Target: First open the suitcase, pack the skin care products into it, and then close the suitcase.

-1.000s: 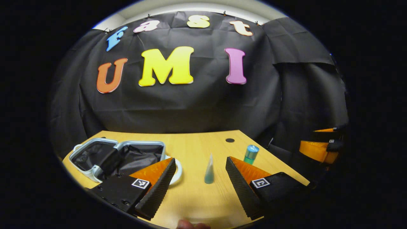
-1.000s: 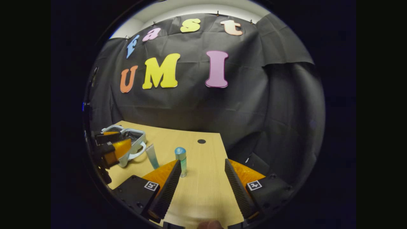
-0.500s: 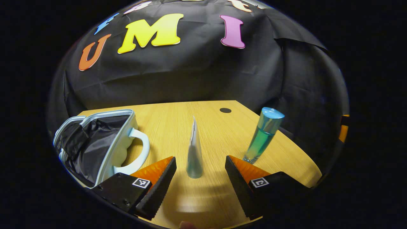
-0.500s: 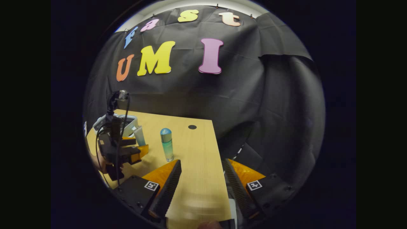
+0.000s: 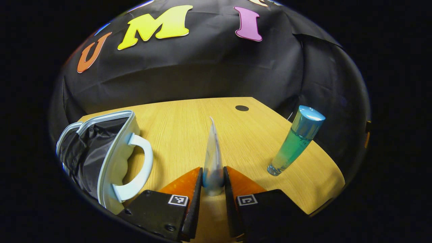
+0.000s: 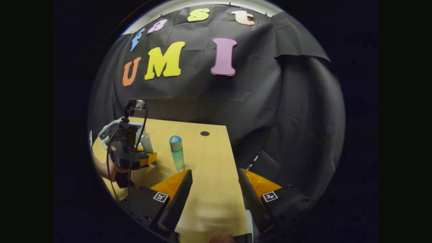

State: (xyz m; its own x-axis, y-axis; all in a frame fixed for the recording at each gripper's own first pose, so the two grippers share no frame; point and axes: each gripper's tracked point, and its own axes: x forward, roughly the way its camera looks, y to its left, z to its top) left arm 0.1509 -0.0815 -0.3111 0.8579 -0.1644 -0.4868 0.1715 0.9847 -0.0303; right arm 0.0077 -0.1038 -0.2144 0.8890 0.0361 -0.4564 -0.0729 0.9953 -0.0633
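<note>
Packing is under way: the left hand-held gripper (image 5: 213,184) is clamped on the upright squeeze tube (image 5: 213,158), standing mid-desk (image 5: 189,125). The open suitcase (image 5: 101,152) lies at nine o'clock, its handle nearest. Next, I judge: lift clear and swing over its rim. The bottle (image 5: 295,141) stands at three o'clock, near the desk edge. The right hand-held gripper (image 6: 214,192) hangs apart, empty.

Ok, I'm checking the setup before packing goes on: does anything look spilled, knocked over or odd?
Nothing stands out. The suitcase lies open on the table, the tube stands upright between the left gripper fingers, and the bottle stands upright, no spill.
</note>
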